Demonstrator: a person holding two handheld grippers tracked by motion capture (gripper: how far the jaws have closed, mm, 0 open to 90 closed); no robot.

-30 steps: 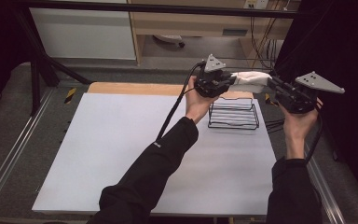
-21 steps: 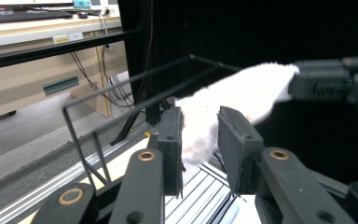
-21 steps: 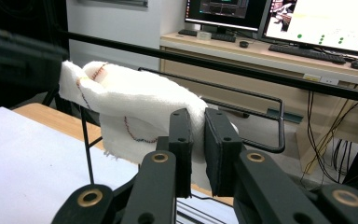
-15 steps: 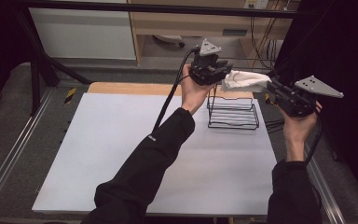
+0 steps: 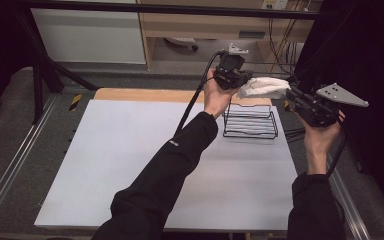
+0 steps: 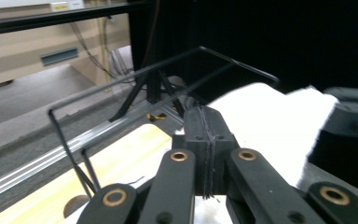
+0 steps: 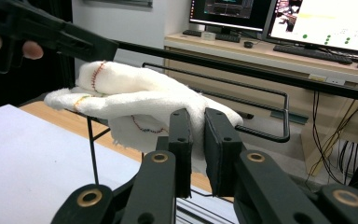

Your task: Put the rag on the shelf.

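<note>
High view: a white cloth (image 5: 262, 87) hangs in the air over the far edge of a black wire rack (image 5: 250, 136), which sits toward 1 o'clock on the white table mat (image 5: 130, 165). The cloth's long axis runs roughly from 9 to 3 o'clock, and there is a gripper at each end.

The right gripper (image 5: 292, 95) meets the cloth's 3 o'clock end. In the right gripper view its claw (image 7: 196, 121) is pinching a corner of the cloth (image 7: 140, 93), and the rest stretches away toward 10 o'clock above the rack's top rail (image 7: 284, 116).

The left gripper (image 5: 240, 82) sits at the cloth's 9 o'clock end, raised a little above it. Its jaws have just been closing. In the left gripper view they are pressed flat together (image 6: 205, 116), with no fabric visible between the pads. The cloth (image 6: 270, 116) lies just beyond the tips, toward 2 o'clock. I cannot tell whether a thin edge of it is caught in the seam.

As I judge it, the cloth's weight is on the right hand, and the left end is either free or only barely caught. The left hand is nearer to that end, which lies toward 3 to 4 o'clock from its claw in the high view. The rack lies toward 6 o'clock from the cloth, so lowering the cloth along that line would lay it across the rails lengthwise.
</note>
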